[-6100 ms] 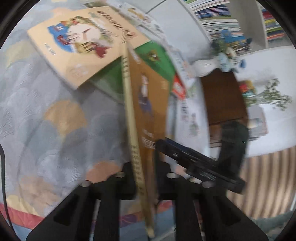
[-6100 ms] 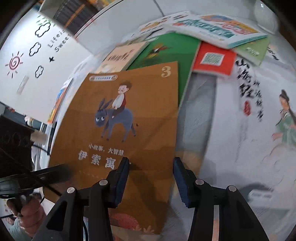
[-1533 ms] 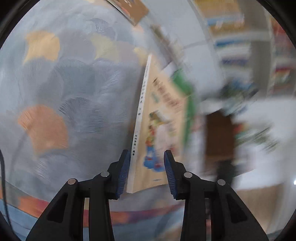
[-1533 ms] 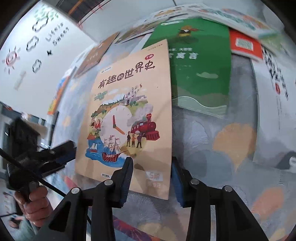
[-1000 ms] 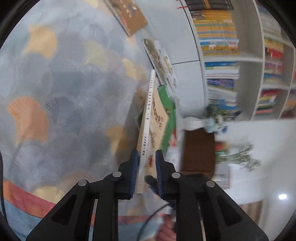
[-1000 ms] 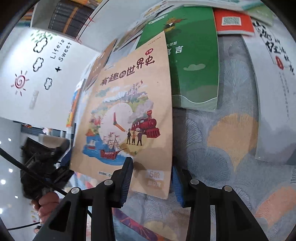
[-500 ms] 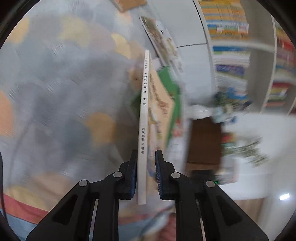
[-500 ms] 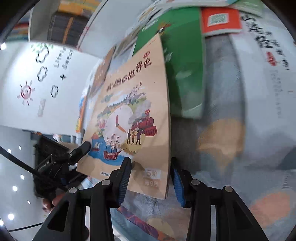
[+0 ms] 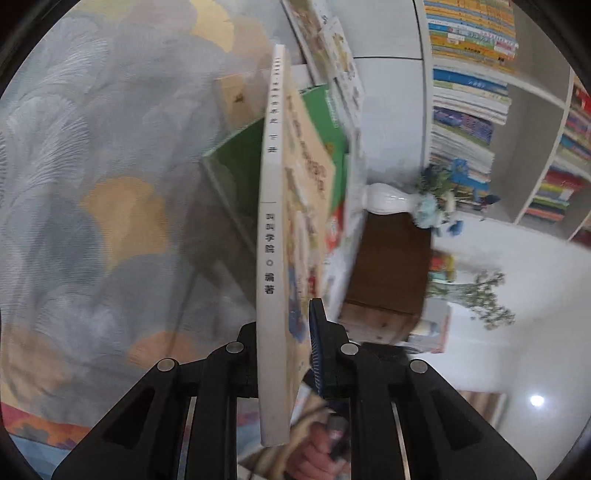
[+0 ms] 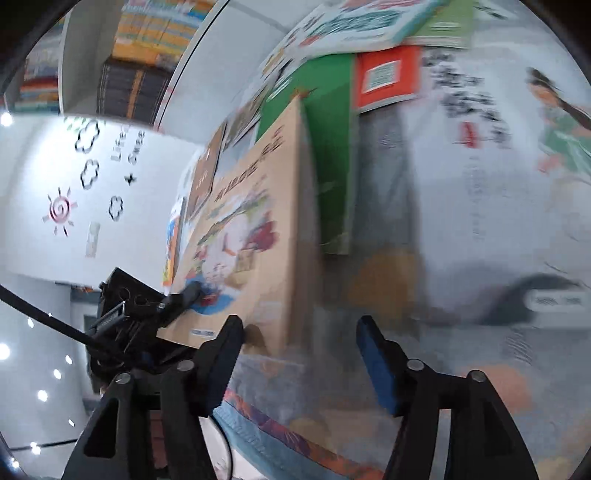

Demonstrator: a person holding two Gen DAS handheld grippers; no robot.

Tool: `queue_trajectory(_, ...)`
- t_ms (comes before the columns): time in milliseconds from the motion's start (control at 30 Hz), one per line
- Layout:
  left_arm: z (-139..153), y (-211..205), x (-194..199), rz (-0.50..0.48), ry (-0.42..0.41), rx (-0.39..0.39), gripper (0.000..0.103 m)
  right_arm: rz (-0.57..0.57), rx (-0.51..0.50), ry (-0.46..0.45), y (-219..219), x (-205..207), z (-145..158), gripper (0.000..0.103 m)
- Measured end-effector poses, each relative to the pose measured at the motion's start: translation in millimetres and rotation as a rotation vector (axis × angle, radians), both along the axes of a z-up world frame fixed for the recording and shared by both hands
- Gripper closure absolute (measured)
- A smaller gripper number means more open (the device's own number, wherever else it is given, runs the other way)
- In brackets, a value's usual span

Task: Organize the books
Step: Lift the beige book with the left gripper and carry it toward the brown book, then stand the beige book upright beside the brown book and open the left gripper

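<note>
1. The left gripper [image 9: 286, 325] is clamped on the tan picture book [image 9: 271, 229], which stands on edge with its pale spine facing the left wrist camera and its illustrated cover turned to the right

2. In the right wrist view the same tan picture book [image 10: 258, 236] stands raised above the patterned cloth [image 10: 388, 288], its lower left corner pinched by the left gripper [image 10: 184, 295]

3. The right gripper [image 10: 299, 343] has its jaws opening; the book's lower right corner sits just ahead of the gap, nearer the left finger, and neither blue pad presses on it

4. A green book [image 10: 328, 155] lies flat on the cloth directly behind the tan picture book, partly hidden by it; in the left wrist view the green book [image 9: 243, 155] shows on both sides of the spine

5. A red-orange book [image 10: 388, 75] lies to the right of the green book, touching its edge, and a white book with ink calligraphy and a painted figure [image 10: 517, 147] lies further right

6. More picture books [image 10: 354, 22] lie spread beyond the green book at the far edge of the cloth

7. Beyond the tan picture book in the left wrist view stand a white vase of blue flowers [image 9: 391, 199] on a dark wooden stand [image 9: 391, 266] and a shelf packed with books [image 9: 469, 85]

8. A hand [image 9: 314, 458] shows low in that view, below the book
</note>
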State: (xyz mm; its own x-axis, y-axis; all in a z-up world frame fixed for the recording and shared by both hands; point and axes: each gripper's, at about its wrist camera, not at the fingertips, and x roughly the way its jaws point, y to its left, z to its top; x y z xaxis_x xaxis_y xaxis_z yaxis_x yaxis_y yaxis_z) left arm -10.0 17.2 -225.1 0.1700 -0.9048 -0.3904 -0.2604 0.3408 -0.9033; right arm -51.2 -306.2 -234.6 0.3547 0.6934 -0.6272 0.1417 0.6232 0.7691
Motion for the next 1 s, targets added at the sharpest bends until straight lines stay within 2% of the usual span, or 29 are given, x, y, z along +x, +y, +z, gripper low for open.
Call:
queue_trajectory(67, 3.6, -0.1, 3.8, -0.005, 0.007, -0.027, 0.090, -0.041, 0.100, 0.019, -9.7, -3.7, -7.3, 0.028)
queue_trajectory(133, 3.2, 3.5, 5.8, -0.012, 0.020, -0.045, 0.090, -0.077, 0.188, 0.033, -10.6, 1.5, -16.9, 0.028)
queue_trajectory(200, 2.8, 4.5, 8.1, -0.015, 0.032, -0.047, 0.090, -0.082, 0.209, 0.042, -1.9, 10.5, -21.6, 0.028)
queue_trajectory(233, 1.6, 6.8, 8.5, -0.022, 0.035, -0.046, 0.090, -0.069, 0.222, 0.042, 6.2, 16.4, -23.0, 0.033)
queue_trajectory(267, 1.3, 8.9, 9.0, -0.030, 0.037, -0.030, 0.090, -0.051, 0.239, 0.037, 18.3, 23.0, -21.7, 0.051)
queue_trajectory(333, 5.9, 17.3, 8.4, -0.062, 0.008, 0.055, 0.090, -0.036, 0.240, 0.024, 35.6, 27.5, -15.1, 0.063)
queue_trajectory(367, 10.7, 19.8, 8.1, -0.086, -0.020, 0.108, 0.090, -0.019, 0.180, 0.020, 45.6, 28.3, -7.8, 0.066)
queue_trajectory(400, 20.0, 23.0, 7.1, -0.119, -0.070, 0.203, 0.089, -0.010, 0.114, -0.008, 55.2, 24.6, 1.8, 0.067)
queue_trajectory(433, 27.8, 24.8, 5.2, -0.144, -0.121, 0.266, 0.088, -0.002, 0.062, -0.031, 62.4, 24.0, 8.2, 0.067)
queue_trajectory(500, 43.2, 25.5, 1.8, -0.189, -0.210, 0.359, 0.088, 0.059, -0.106, -0.099, 87.0, 18.9, 31.7, 0.068)
queue_trajectory(600, 73.8, 33.7, 2.6, -0.224, -0.365, 0.488, 0.087, 0.134, -0.296, -0.185, 127.4, 16.4, 61.9, 0.068)
queue_trajectory(667, 90.3, 52.8, 14.6, -0.193, -0.397, 0.462, 0.087, 0.158, -0.364, -0.242, 148.2, 22.3, 82.1, 0.067)
queue_trajectory(733, 105.8, 74.7, 30.2, -0.161, -0.419, 0.440, 0.086, 0.160, -0.382, -0.304, 164.8, 34.6, 104.9, 0.067)
queue_trajectory(800, 124.0, 98.5, 48.4, -0.134, -0.490, 0.446, 0.086, 0.177, -0.385, -0.350, 185.1, 57.4, 123.5, 0.067)
queue_trajectory(867, 140.2, 126.3, 79.2, -0.107, -0.545, 0.454, 0.086, 0.198, -0.416, -0.436, 211.5, 82.7, 140.9, 0.067)
queue_trajectory(933, 143.0, 147.2, 111.9, -0.091, -0.567, 0.458, 0.086, 0.188, -0.412, -0.464, 232.7, 110.3, 148.1, 0.067)
queue_trajectory(1000, 131.8, 171.7, 156.5, -0.078, -0.574, 0.483, 0.085, 0.175, -0.363, -0.441, 252.4, 155.4, 142.2, 0.066)
